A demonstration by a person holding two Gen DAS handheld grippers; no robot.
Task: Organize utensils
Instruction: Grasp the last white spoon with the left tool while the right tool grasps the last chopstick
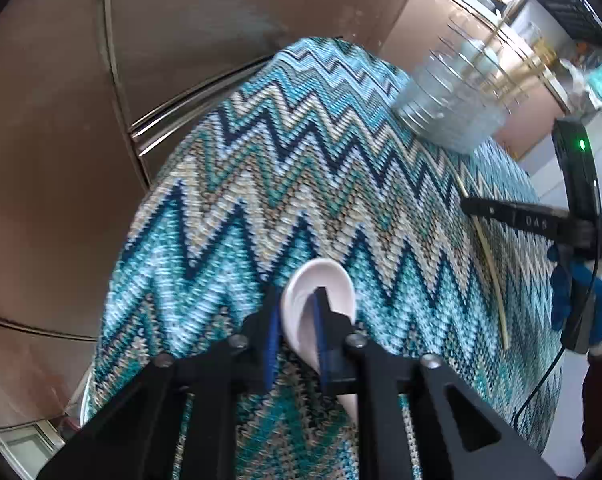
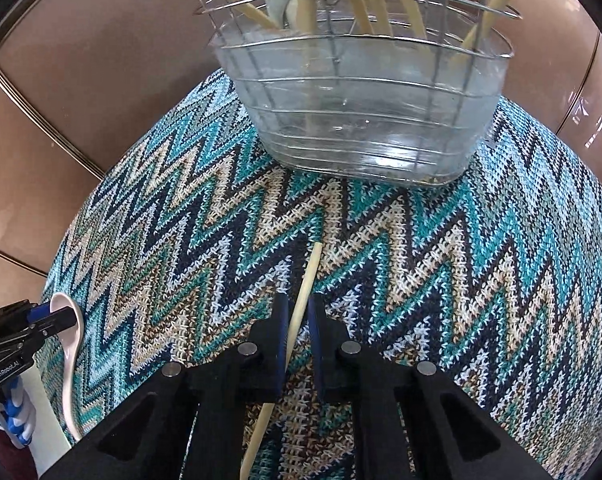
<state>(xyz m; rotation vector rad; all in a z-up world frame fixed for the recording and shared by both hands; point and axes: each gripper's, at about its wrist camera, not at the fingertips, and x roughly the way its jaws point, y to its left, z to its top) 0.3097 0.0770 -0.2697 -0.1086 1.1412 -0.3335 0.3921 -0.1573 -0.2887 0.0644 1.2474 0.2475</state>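
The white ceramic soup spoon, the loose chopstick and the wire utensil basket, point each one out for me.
white ceramic soup spoon [image 1: 301, 288], left wrist view, on the bowl's inner surface.
loose chopstick [image 2: 309, 276], right wrist view, on the shaft ahead of the fingers.
wire utensil basket [image 2: 361, 120], right wrist view, on its clear front wall.

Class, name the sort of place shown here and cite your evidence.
Probably a home dining or kitchen area: a zigzag-patterned placemat, a wire utensil basket holding chopsticks, and a ceramic spoon on a brown table.
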